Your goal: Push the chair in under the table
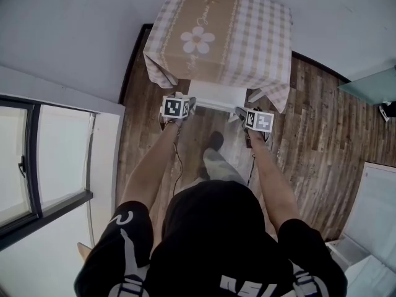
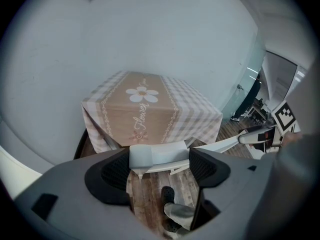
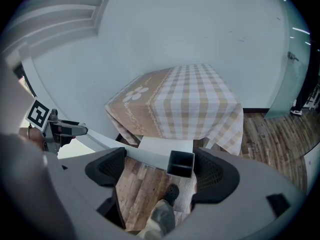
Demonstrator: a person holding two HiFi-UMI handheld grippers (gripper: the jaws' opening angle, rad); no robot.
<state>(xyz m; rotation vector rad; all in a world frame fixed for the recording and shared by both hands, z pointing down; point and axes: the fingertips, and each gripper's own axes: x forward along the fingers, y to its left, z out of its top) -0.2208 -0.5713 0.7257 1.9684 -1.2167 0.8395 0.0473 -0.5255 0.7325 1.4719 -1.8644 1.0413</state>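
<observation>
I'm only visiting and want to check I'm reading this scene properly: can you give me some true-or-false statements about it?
1. The white chair stands at the square table covered by a beige-and-white checked cloth. True.
2. The cloth bears a red rose. False: it bears a white daisy.
3. The left gripper and right gripper each have open jaws either side of the chair's top rail. True.
4. The floor is grey carpet. False: it is brown wooden planks.

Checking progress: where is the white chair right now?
Head view, centre: the white chair sits partly under the beige checked-cloth table, backrest between left hand-held gripper and right hand-held gripper.
</observation>
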